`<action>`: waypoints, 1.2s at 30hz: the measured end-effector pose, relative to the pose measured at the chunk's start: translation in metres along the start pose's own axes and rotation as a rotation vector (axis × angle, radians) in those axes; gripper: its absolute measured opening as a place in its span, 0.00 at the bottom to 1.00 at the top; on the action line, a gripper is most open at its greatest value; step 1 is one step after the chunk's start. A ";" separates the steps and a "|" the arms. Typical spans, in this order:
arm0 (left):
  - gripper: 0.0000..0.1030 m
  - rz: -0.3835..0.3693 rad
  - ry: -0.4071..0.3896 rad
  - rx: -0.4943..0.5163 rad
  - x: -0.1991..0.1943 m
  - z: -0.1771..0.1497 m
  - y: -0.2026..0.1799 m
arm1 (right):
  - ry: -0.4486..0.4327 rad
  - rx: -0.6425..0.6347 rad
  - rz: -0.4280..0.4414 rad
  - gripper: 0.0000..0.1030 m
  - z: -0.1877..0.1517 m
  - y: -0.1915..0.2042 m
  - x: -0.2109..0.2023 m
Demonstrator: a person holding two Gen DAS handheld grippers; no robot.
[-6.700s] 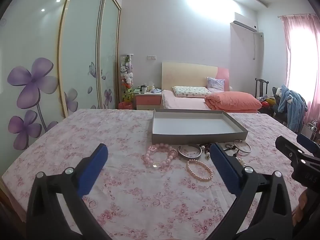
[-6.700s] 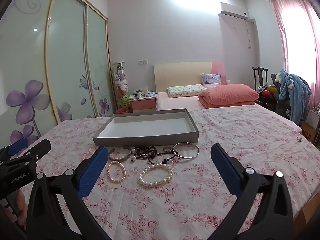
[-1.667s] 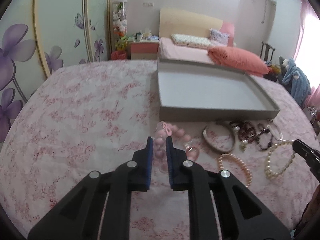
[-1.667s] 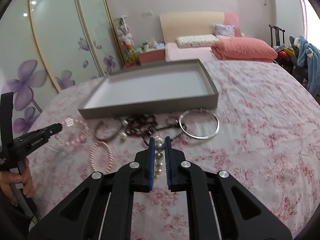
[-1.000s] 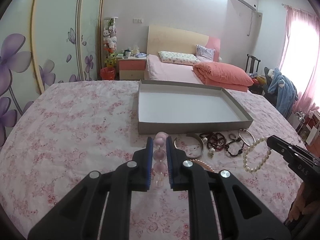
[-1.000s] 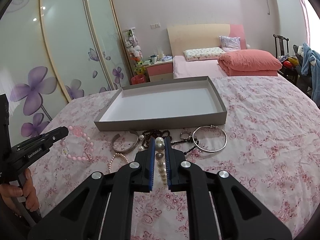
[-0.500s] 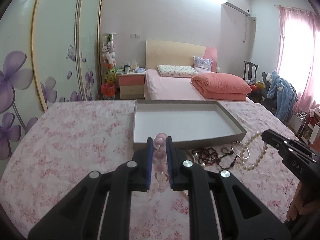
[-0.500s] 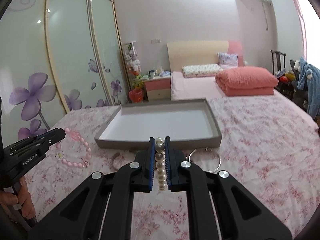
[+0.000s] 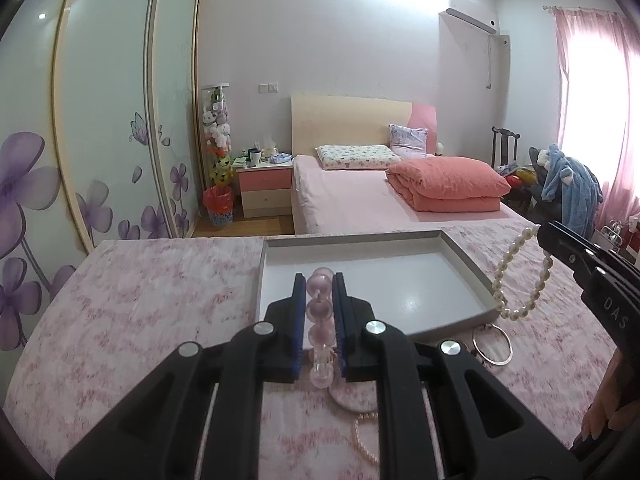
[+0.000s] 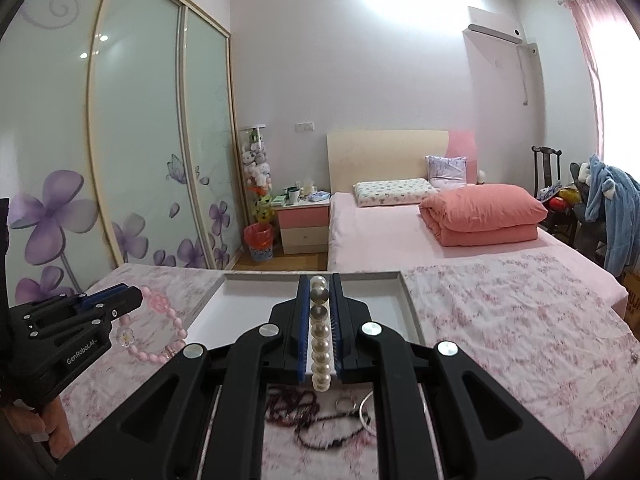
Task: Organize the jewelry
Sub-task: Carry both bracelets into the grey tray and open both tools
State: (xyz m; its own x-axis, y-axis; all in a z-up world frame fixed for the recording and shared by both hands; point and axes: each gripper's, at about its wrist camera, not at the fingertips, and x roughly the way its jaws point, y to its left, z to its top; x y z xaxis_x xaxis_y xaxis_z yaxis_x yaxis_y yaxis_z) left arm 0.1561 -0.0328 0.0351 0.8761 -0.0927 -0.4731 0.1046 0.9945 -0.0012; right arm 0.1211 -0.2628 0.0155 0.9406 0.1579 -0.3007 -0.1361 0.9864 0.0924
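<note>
My left gripper (image 9: 319,285) is shut on a pink bead bracelet (image 9: 320,330) and holds it in the air at the near edge of the grey tray (image 9: 472,268). The bracelet also hangs from that gripper in the right wrist view (image 10: 158,338). My right gripper (image 10: 319,286) is shut on a white pearl bracelet (image 10: 320,344), raised before the tray (image 10: 410,312). The pearl loop also shows in the left wrist view (image 9: 516,276), dangling over the tray's right rim.
On the floral cloth before the tray lie a silver bangle (image 9: 492,346), a small pink pearl bracelet (image 9: 366,444) and dark bead strands (image 10: 304,412). A bed with an orange quilt (image 9: 444,184) stands beyond the table.
Both grippers have moved forward and up with their bracelets, closer to the tray. The pearl loop now hangs over the tray's right rim.
</note>
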 end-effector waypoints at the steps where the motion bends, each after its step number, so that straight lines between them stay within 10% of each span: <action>1: 0.13 0.002 0.004 0.001 0.006 0.002 0.000 | -0.001 -0.002 -0.005 0.10 0.001 -0.001 0.005; 33: 0.14 -0.008 0.161 -0.023 0.164 0.007 0.003 | 0.219 0.086 0.016 0.10 -0.018 -0.006 0.164; 36: 0.14 -0.010 0.163 -0.030 0.165 0.007 0.005 | 0.236 0.086 0.003 0.22 -0.020 -0.007 0.166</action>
State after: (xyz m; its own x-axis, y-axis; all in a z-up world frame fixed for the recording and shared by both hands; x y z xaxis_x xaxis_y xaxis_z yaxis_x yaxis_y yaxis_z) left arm 0.3043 -0.0439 -0.0370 0.7868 -0.0959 -0.6097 0.0970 0.9948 -0.0314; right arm 0.2720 -0.2422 -0.0544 0.8402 0.1776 -0.5124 -0.1029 0.9799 0.1709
